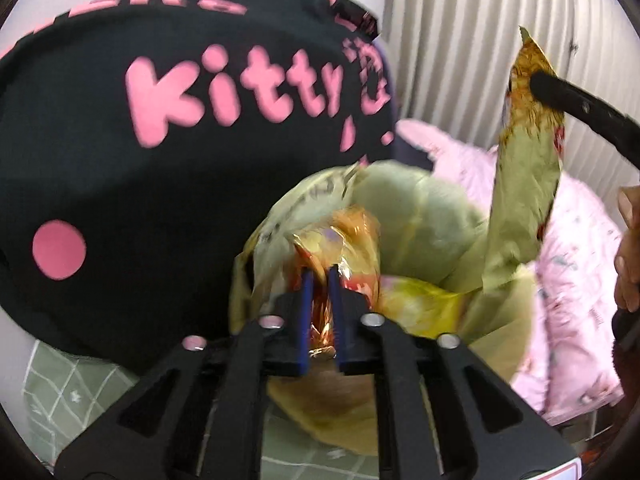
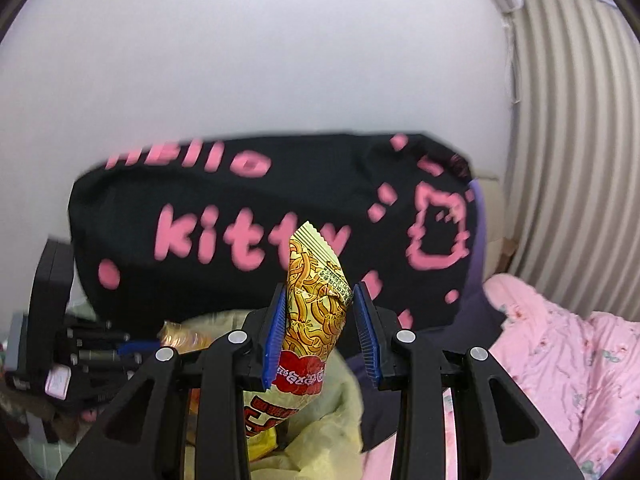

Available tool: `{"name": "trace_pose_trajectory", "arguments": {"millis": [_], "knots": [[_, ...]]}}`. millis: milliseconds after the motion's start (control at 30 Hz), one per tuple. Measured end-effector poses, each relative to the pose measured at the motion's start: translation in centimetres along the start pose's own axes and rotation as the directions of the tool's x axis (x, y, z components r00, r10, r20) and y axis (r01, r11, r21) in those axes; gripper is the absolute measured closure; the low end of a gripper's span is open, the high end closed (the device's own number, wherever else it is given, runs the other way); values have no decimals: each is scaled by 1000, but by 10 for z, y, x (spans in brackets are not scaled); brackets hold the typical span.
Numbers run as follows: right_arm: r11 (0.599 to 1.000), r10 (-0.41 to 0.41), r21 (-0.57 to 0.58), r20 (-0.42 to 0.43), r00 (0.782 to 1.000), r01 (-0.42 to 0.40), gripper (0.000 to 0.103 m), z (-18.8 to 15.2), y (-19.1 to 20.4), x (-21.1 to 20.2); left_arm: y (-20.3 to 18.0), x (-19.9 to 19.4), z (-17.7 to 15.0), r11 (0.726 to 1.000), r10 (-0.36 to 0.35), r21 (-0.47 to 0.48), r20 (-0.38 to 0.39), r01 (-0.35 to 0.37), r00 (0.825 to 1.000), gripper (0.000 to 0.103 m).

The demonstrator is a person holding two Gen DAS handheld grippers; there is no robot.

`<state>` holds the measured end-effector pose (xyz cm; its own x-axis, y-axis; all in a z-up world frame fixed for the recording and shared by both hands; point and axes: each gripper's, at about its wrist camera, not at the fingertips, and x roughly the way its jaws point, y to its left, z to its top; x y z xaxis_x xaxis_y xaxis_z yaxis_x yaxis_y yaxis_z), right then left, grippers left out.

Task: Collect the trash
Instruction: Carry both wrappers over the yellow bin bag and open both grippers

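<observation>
Right wrist: jaws pinch a glossy, crimped noodle packet (image 2: 316, 320) above a crinkled bag (image 2: 340, 432).

Two wrist fisheyes, both close over the same bag and facing the black cushion

The left wrist view looks steeply down along its fingers (image 1: 306, 292) into the pale green bag (image 1: 420, 216), very near, with the black cushion (image 1: 120, 160) filling the upper left. The right wrist view sits flatter and further back, taking in wall above the black cushion (image 2: 248, 208). Both share the cushion, the pale green bag (image 2: 340, 412), the pink bedding (image 1: 576, 280) (image 2: 560, 360) and the ribbed curtain (image 1: 460, 40) (image 2: 572, 140)
</observation>
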<state>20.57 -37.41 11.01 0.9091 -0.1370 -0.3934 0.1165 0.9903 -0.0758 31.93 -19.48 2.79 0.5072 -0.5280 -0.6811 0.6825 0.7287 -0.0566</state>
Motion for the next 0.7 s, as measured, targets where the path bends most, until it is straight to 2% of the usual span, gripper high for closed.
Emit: {"name": "trace_pose_trajectory", "arguments": {"millis": [133, 333, 567, 700], "knots": [[997, 70, -13, -84, 994, -71, 71, -27, 19, 27, 14, -1, -4, 1000, 1, -28, -13, -1, 1000, 97], [990, 123, -45, -131, 984, -130, 71, -47, 38, 44, 16, -5, -5, 998, -45, -39, -4, 45, 999, 97], [994, 94, -40, -140, 986, -101, 71, -52, 32, 45, 13, -7, -8, 988, -140, -72, -7, 140, 990, 97], [997, 79, -13, -137, 987, -82, 71, -51, 23, 44, 3, -11, -13, 986, -155, -64, -16, 153, 988, 97]]}}
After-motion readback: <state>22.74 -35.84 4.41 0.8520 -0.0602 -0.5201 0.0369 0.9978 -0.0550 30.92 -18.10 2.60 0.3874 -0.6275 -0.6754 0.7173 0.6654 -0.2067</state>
